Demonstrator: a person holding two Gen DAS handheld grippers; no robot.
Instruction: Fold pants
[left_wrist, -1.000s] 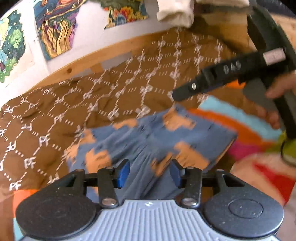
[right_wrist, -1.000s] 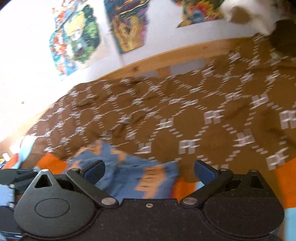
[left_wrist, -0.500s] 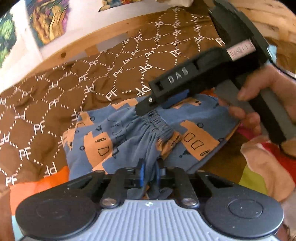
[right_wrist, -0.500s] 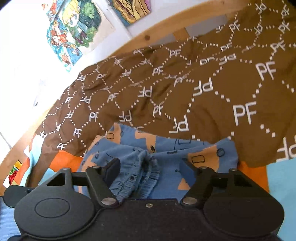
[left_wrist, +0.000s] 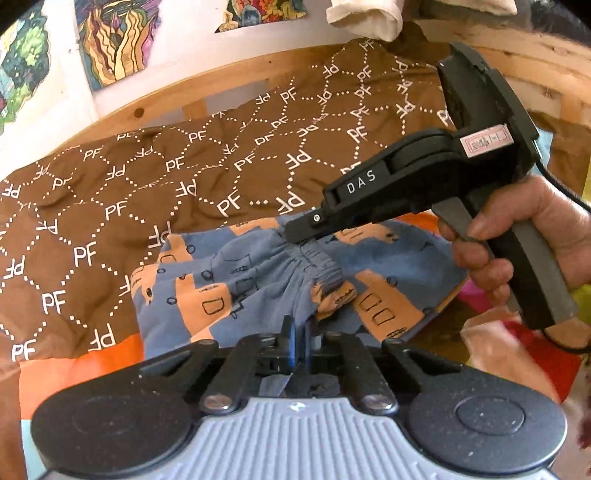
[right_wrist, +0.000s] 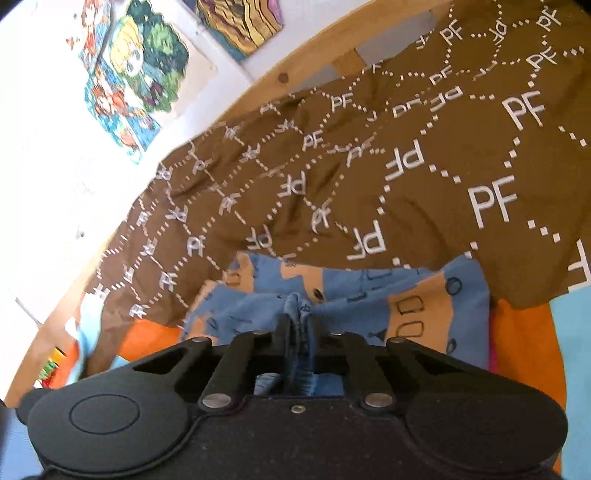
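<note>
Gripping the waistband at two spots, judging by the bunched elastic, before lifting to spread or fold. Best done by keeping both pinches firm on the gathered band, raising evenly, and pulling gently apart so the cloth hangs flat rather than twisted.

Far left: posters (left_wrist: 110, 40) on a white wall, bright and flat. Below, a wooden bed rail (left_wrist: 221, 88), smooth and curved in the fisheye. Across the bed, a brown blanket (left_wrist: 147, 184), soft and rumpled, printed with white dotted hexagons and letters.

Centre: pants (left_wrist: 229, 291) lying on the bed just in front of the blanket's edge, thin blue knit with orange patches and small black outline drawings, waistband puckered into tight pleats. Under them, an orange and light-blue sheet (left_wrist: 74, 365).

Left gripper (left_wrist: 298, 341): clenched on a fold of the pants, blue pads nearly together with cloth pinched between.

Right gripper (right_wrist: 298, 332), black hard plastic: jaws closing, already pressing a ridge of the waistband between them; from the left wrist view, tip down on the elastic, held by a hand (left_wrist: 524, 236) around the grey handle.

Top right: a pale rolled cloth (left_wrist: 365, 14), probably a towel.
</note>
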